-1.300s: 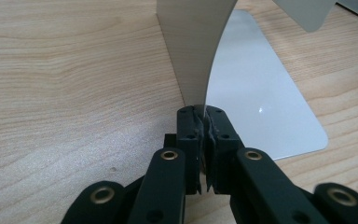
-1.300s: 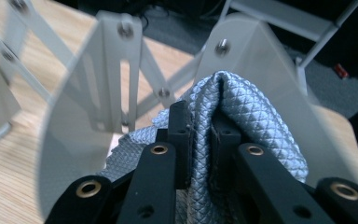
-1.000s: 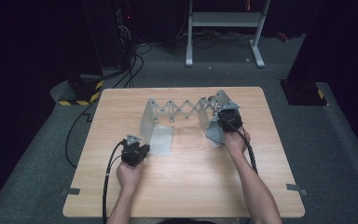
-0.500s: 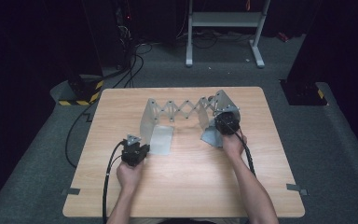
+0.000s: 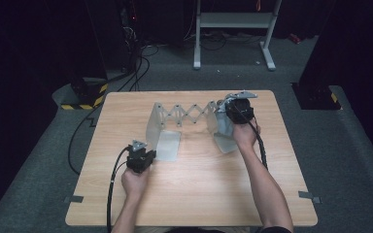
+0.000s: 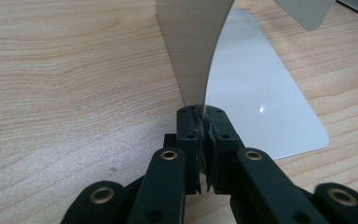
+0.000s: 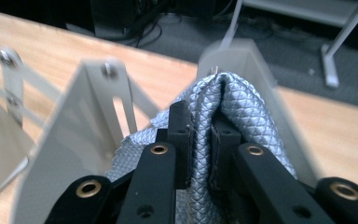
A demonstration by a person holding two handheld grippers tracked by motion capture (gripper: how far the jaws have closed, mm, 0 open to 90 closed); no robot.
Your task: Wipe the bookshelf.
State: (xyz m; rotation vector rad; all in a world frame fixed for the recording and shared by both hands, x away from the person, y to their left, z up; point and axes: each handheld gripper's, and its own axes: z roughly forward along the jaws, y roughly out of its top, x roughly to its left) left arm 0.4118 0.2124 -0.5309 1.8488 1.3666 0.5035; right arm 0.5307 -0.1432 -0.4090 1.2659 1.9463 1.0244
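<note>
A grey metal folding rack [image 5: 189,112] with scissor links stands on the wooden table [image 5: 194,194]. My left gripper [image 5: 138,158] is at the rack's left end. Its jaws [image 6: 204,126] are shut on the near edge of the upright end plate [image 6: 191,46], beside the flat base plate [image 6: 261,98]. My right gripper [image 5: 238,109] is raised at the rack's right end. It [image 7: 200,130] is shut on a fold of silver quilted fabric [image 7: 242,102], which bunches up against the right end plate [image 7: 256,60].
Cables [image 5: 111,184] trail from the left gripper over the table's near edge. Past the far edge are a white stand [image 5: 233,29] and floor cables [image 5: 136,68]. Bare wood lies between the two forearms.
My right gripper has risen and shifted toward the far edge, taking the silver fabric up with it. My left gripper has stayed put on the end plate.
</note>
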